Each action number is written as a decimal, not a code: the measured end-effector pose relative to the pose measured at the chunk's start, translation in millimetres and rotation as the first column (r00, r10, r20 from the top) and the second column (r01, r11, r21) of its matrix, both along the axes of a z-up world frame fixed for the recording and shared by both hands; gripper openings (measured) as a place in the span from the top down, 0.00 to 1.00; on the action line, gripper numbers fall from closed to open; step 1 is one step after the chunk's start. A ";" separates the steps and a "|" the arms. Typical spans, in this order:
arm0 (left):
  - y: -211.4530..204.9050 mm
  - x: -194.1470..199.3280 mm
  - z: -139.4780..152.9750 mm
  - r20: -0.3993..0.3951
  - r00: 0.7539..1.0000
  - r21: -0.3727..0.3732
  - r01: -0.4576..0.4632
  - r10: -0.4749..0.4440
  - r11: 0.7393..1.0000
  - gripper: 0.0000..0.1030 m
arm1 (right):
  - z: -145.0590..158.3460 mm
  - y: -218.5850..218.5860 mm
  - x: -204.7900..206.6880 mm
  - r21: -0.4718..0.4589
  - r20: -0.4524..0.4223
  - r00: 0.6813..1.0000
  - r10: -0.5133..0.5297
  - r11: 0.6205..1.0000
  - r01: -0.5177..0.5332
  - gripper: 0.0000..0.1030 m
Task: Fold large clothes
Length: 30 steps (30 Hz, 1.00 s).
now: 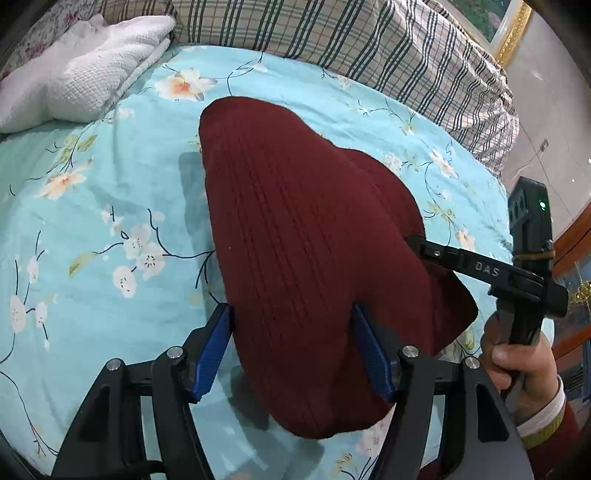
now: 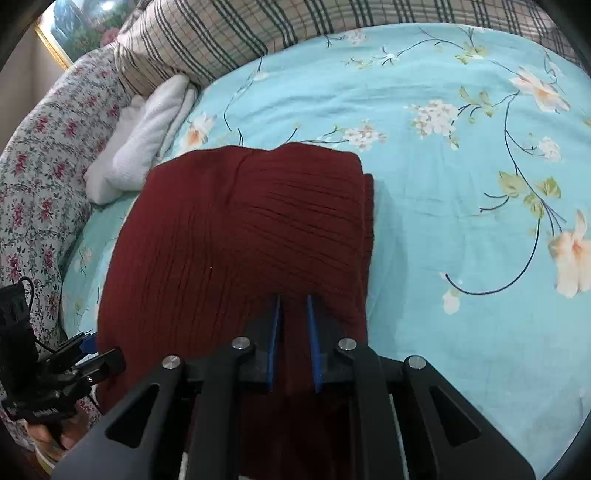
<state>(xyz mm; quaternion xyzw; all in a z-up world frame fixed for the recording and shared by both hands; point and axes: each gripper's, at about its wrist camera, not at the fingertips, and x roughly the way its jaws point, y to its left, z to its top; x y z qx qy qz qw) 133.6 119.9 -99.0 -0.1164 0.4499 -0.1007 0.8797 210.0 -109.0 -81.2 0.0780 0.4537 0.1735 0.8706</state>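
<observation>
- In the left wrist view, the left gripper (image 1: 295, 354) is seen at the near edge of the bed, its blue-padded fingers (image 1: 210, 354) spread wide apart on either side of a thick fold of the dark red ribbed sweater (image 1: 295, 240); whether the pads press on the knit cannot be told.
- In the right wrist view, the right gripper (image 2: 293, 343) is shown with its blue pads (image 2: 275, 343) drawn close together, a narrow strip of the sweater (image 2: 236, 236) pinched between them.
- The right gripper (image 1: 417, 242) is also caught from the left camera, its black finger reaching into the sweater's right edge, while the handle is held by the person's right hand (image 1: 524, 369).
- The left gripper's black body (image 2: 55, 369) is visible at the lower left of the right wrist view, just beside the sweater's near left corner.
- The sweater is folded into a compact bundle and is laid on the light blue floral bedsheet (image 1: 92, 221), its near part raised at the grippers.
- A folded white towel (image 1: 81, 74) is seen farther back to the left, near the sweater's far corner.
- A plaid quilt (image 1: 369, 44) is bunched along the far side of the bed, with a pink-flowered cover (image 2: 40, 155) beside the towel.
- A gilt picture frame (image 1: 513, 33) is glimpsed on the wall beyond.
</observation>
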 end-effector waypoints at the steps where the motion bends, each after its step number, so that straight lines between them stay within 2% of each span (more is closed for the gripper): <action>1: -0.3 0.4 -0.5 -0.001 1.000 0.003 -0.001 0.001 1.000 0.33 | 0.7 -0.6 -1.1 0.000 0.000 1.000 -0.004 1.000 0.004 0.86; 9: -2.8 -0.8 -1.3 0.004 1.000 0.031 -0.017 0.017 0.999 0.32 | 1.1 -0.7 -5.4 -0.015 0.006 1.000 -0.008 1.000 0.008 0.86; 18: -9.0 -4.4 1.2 0.032 0.999 0.109 -0.031 0.028 0.994 0.31 | 6.5 -5.4 -11.4 -0.010 0.014 1.000 -0.018 1.000 0.018 0.85; 23: -8.2 -5.1 1.9 0.041 0.999 0.129 -0.040 0.035 0.991 0.31 | 22.6 -6.0 -37.9 0.004 0.073 0.997 0.016 1.000 -0.016 0.85; 26: -9.6 -6.6 1.7 0.045 0.998 0.140 -0.043 0.037 0.989 0.31 | 11.1 -3.9 -42.2 -0.080 0.046 0.999 0.025 0.997 -0.022 0.85; 30: -10.7 -7.9 1.9 0.050 0.998 0.160 -0.047 0.039 0.986 0.28 | 3.0 -10.2 -37.0 -0.054 0.020 1.000 0.017 0.998 -0.016 0.85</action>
